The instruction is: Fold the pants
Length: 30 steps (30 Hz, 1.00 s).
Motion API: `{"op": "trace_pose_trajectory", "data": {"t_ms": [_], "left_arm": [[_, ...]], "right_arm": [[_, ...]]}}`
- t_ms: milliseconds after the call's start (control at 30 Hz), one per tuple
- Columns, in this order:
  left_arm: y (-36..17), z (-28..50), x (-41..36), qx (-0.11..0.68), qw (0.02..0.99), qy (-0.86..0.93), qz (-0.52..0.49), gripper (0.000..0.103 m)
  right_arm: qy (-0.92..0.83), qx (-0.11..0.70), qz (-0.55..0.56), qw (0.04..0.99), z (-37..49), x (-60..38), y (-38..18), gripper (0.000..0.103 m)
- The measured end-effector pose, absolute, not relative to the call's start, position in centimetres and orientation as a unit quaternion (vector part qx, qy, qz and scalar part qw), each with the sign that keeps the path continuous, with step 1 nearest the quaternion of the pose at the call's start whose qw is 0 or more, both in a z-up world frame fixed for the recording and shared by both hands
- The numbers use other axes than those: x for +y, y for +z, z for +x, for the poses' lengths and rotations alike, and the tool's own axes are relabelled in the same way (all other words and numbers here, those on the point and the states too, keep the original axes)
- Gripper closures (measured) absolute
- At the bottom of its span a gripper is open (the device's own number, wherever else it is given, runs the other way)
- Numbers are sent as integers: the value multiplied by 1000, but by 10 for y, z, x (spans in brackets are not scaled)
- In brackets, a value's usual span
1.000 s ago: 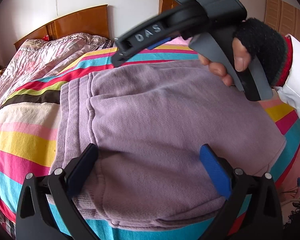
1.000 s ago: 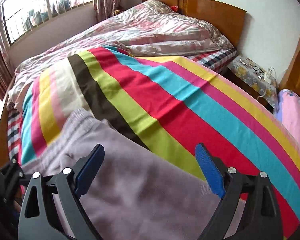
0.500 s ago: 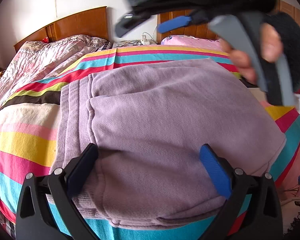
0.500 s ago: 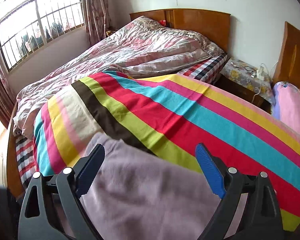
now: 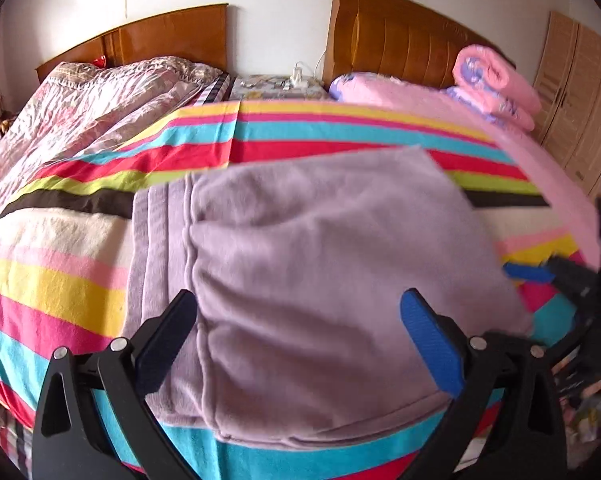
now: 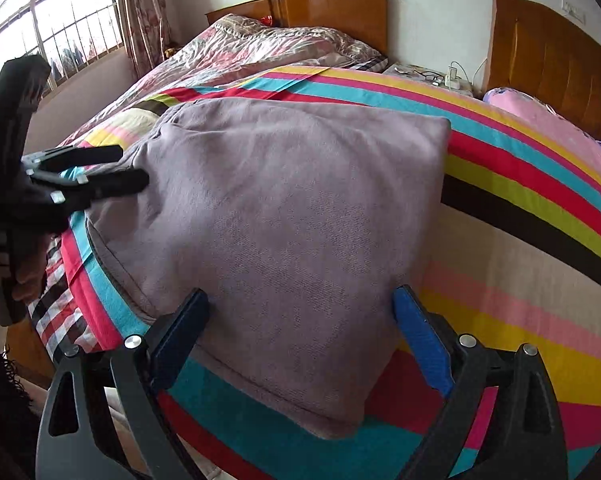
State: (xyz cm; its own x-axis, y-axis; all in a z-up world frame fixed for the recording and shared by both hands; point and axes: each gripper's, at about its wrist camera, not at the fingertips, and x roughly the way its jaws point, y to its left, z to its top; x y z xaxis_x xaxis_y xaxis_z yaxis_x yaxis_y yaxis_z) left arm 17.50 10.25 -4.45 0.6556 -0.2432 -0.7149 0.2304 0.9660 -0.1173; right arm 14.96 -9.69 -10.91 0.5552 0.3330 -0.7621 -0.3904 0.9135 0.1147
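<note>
Lilac fleece pants (image 6: 300, 216) are sitting folded into a thick square at frame centre, on the striped blanket (image 6: 520, 264). Looking soft, floppy and light; likely bunching if pinched mid-panel, so gripping at the ribbed waistband (image 5: 156, 248) or a folded corner seems best. Left gripper (image 5: 300, 344) is hovering over them, jaws wide, holding nothing. Right gripper (image 6: 304, 336) is likewise gaping and empty.

black tongs (image 5: 300, 344) with blue pads (image 5: 430, 344) and silver screws
</note>
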Motion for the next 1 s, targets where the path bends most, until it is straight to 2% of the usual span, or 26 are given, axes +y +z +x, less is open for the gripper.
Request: {"op": "trace_pose_trajectory", "data": {"t_ms": [133, 300, 367, 467, 667, 833, 1000], "left_arm": [[-13, 211, 73, 386, 911, -146, 5, 1], [-57, 260, 33, 474, 872, -105, 62, 1], [-77, 254, 36, 480, 869, -107, 56, 1], [-86, 229, 50, 433, 890, -129, 56, 1], [-54, 181, 93, 373, 921, -101, 38, 1], [-73, 166, 118, 401, 913, -69, 19, 1], [-95, 155, 112, 388, 917, -40, 78, 1]], "right_arm": [[195, 417, -24, 888, 149, -98, -108, 11], [199, 415, -27, 887, 143, -102, -112, 11], [200, 421, -13, 884, 141, -108, -115, 11], [212, 425, 12, 880, 144, -115, -121, 11], [207, 391, -14, 897, 147, -110, -99, 11], [213, 402, -32, 890, 147, -99, -110, 11], [195, 403, -25, 894, 138, -104, -107, 11]]}}
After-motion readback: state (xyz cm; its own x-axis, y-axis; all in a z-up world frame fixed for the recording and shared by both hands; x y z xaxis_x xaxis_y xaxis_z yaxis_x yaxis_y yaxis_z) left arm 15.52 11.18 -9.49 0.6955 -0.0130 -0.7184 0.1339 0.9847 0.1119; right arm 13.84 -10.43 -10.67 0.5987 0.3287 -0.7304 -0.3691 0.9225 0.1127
